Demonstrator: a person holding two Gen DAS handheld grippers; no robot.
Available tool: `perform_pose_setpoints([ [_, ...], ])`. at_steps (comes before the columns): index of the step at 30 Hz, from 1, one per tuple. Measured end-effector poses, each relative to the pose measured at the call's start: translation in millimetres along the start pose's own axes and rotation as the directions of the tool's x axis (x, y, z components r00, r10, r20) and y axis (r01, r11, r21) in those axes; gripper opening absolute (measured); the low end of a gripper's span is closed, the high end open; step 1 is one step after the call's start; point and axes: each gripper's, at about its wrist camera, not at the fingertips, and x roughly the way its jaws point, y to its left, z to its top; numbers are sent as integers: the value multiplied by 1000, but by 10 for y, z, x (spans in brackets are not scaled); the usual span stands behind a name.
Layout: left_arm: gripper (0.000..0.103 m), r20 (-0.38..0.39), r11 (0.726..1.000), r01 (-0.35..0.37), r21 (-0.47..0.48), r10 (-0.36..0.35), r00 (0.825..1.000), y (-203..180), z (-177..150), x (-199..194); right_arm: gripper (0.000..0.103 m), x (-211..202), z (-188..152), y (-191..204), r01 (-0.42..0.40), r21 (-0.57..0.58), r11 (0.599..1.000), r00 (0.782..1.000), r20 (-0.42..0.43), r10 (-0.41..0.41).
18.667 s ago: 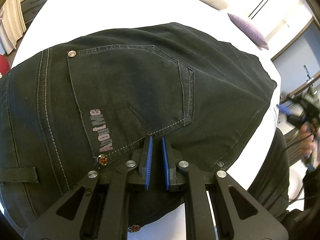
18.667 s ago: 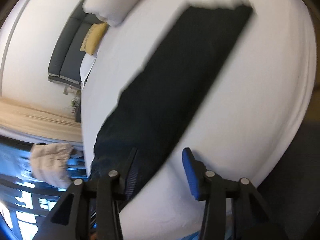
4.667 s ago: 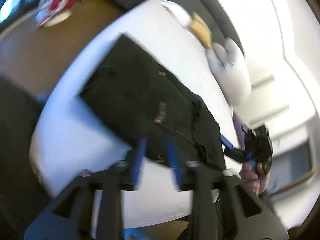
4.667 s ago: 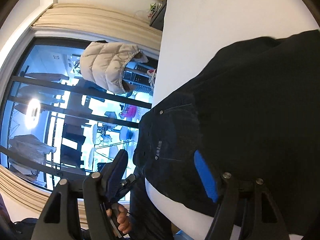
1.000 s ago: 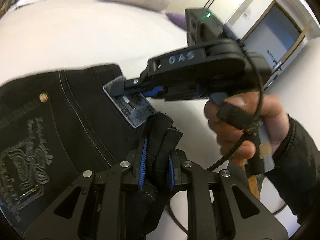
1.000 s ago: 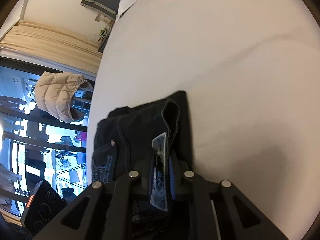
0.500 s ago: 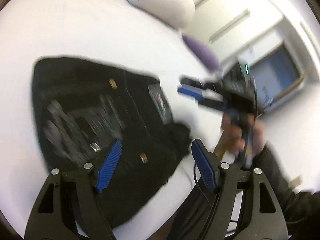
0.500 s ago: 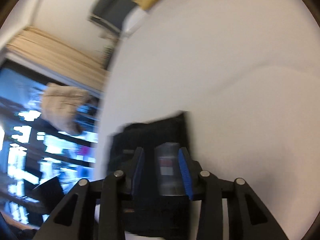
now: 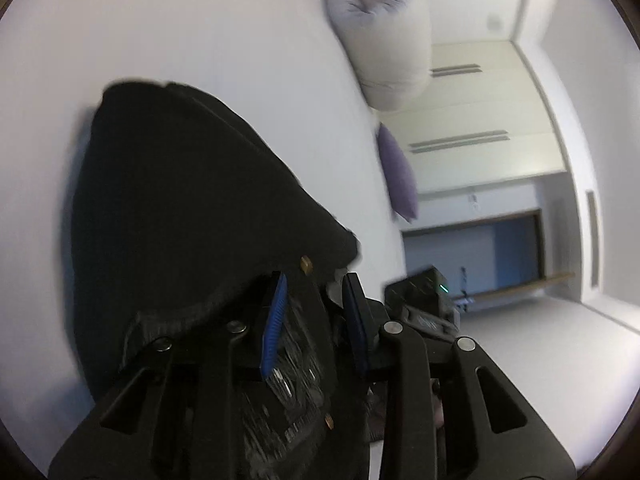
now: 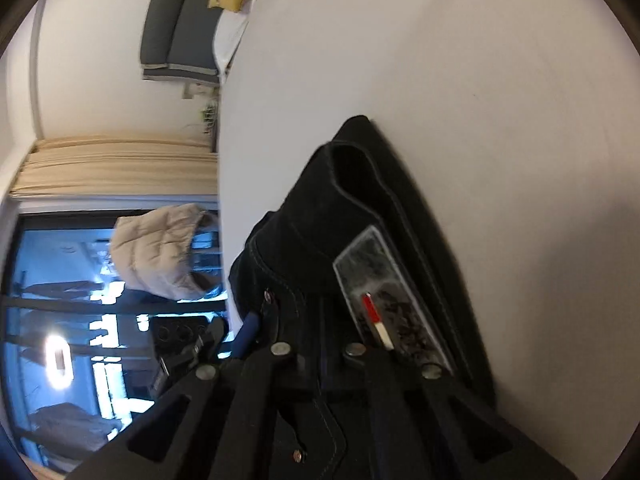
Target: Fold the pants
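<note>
1. Clearly, found the black pants (image 9: 180,208) lying as a thick folded bundle on the white bed (image 9: 200,32), near its front edge and well apart from the pale pillow (image 9: 384,40)
2. Saw the right gripper (image 10: 320,356) clenched on the waistband end of the pants, just beside the grey label patch (image 10: 384,292), with dark fabric bulging up over its fingertips
3. Saw the left gripper (image 9: 314,284) half closed, with printed fabric lying between its blue pads (image 9: 274,320); could not tell from this blurred view whether pinching the cloth or only straddling it
4. Judged the step in hand to be the last fold, or the tidying of the bundle; took most of the folding as done, with only the waistband end raised and curled instead of flat
5. Judged the next move to call for laying this raised end down flat on the rest, lining up the edges, and opening the jaws only after that; expected the thick seams to spring back, so probably needed a light press on top
</note>
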Motion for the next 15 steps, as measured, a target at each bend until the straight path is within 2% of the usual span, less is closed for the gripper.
perform_pose_setpoints([
  [3, 29, -53, 998, 39, 41, -37, 998, -5, -135, -6, 0, -16, -10, -7, 0, -28, 1000, 999, -54, -1],
  [8, 29, -55, 995, 75, 67, -71, 996, -64, -296, -87, 0, -100, -102, -8, 5, -70, 998, 994, -105, -12],
  [10, 29, -65, 993, 30, 111, -23, 998, -116, -429, -58, 0, -177, -202, -9, 24, -96, 995, 992, -121, -36],
  [13, 29, -101, 975, -39, 219, 62, 993, -219, -700, 20, 0, -299, -315, 22, 54, -141, 989, 991, -116, -71],
  [15, 29, -129, 973, -28, 230, 59, 990, -259, -865, 120, 4, -399, -395, 64, 58, -164, 985, 992, -103, -76],
])
